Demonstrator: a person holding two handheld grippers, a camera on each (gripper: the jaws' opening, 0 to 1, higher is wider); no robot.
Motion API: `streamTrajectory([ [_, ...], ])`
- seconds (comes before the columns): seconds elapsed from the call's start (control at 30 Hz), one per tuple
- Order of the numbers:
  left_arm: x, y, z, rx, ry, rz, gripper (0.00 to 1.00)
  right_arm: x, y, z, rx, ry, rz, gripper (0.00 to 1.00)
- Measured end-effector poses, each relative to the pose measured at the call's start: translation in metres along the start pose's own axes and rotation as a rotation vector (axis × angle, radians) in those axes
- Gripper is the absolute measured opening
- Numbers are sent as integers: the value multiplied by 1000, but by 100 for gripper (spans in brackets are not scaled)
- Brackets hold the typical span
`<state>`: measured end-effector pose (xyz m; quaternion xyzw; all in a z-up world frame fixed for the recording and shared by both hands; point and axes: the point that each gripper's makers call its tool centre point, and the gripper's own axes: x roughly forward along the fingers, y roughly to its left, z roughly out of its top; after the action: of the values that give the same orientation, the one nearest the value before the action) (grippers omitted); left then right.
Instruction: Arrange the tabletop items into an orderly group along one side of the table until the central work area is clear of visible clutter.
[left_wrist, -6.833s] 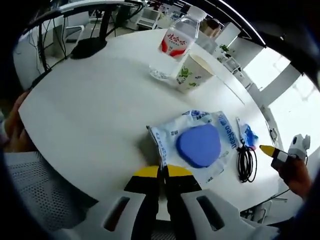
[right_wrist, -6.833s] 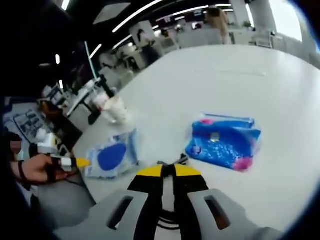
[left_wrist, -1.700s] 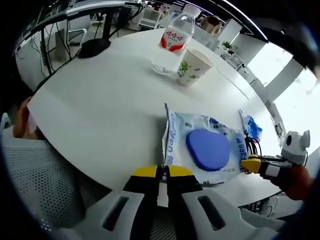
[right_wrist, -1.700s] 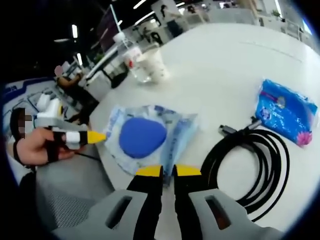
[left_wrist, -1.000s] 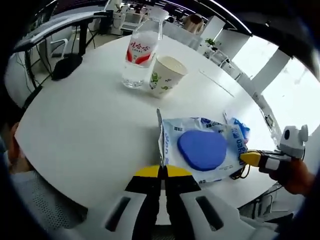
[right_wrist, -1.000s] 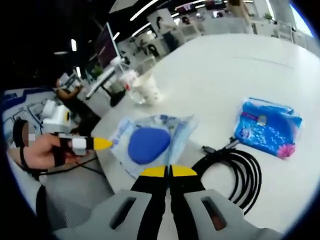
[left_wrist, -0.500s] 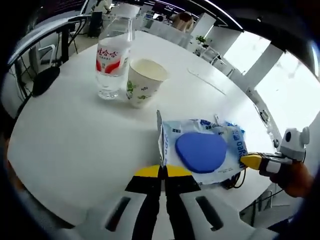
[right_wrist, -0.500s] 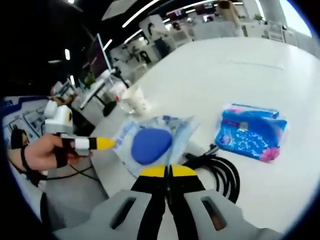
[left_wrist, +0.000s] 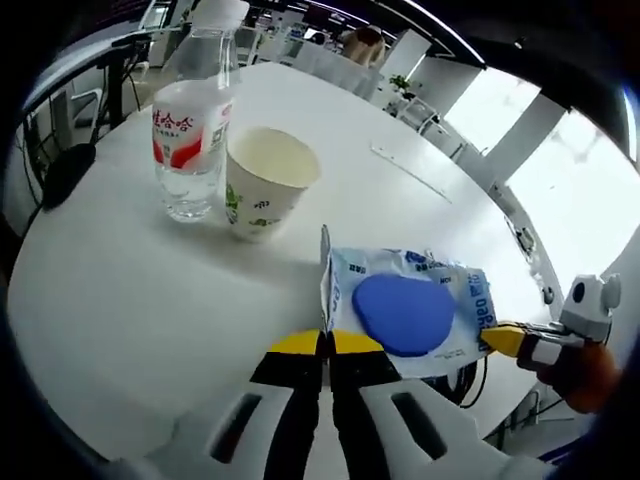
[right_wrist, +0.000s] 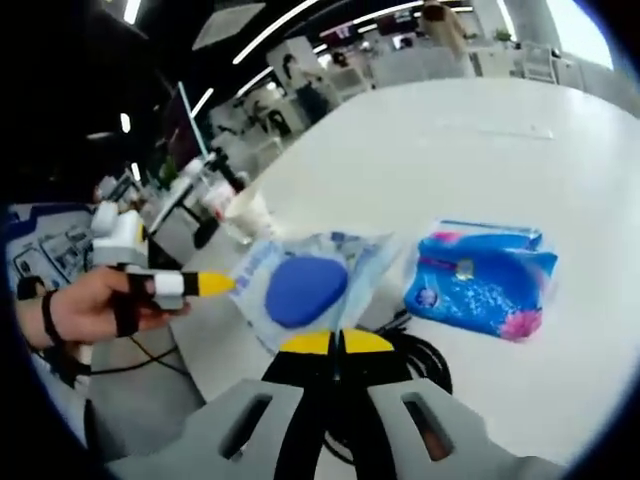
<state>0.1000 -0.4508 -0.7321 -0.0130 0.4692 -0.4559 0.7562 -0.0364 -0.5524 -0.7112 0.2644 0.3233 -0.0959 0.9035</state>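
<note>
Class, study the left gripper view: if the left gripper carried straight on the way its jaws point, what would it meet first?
The left gripper, jaws shut on the clear packet with the blue pad, points across the white table. Beyond the packet's edge, probably the paper cup; depth is unclear.

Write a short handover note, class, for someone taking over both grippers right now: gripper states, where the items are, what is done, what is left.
Left gripper: shut on the clear packet with the blue pad, at its edge.
Right gripper: shut on the packet's opposite edge.
Water bottle and paper cup stand side by side on the white table.
Blue wipes pack lies flat; black cable coiled by the right gripper.
Done: bottle and cup grouped. Left: packet, wipes pack and cable probably still need lining up.
</note>
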Motion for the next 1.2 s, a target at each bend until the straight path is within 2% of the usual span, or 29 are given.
streamTrajectory([
  [0.53,25,2,34,-71,-62,12,0,22,-18,27,2,-15,-7,0],
  [0.93,35,5,50,-122,-106,33,0,37,-25,34,19,-10,-12,0],
  [1.07,37,6,51,-125,-108,39,0,43,-27,36,26,-10,-16,0],
  [1.2,40,14,46,-138,-99,56,0,49,-28,36,32,-1,-19,0],
])
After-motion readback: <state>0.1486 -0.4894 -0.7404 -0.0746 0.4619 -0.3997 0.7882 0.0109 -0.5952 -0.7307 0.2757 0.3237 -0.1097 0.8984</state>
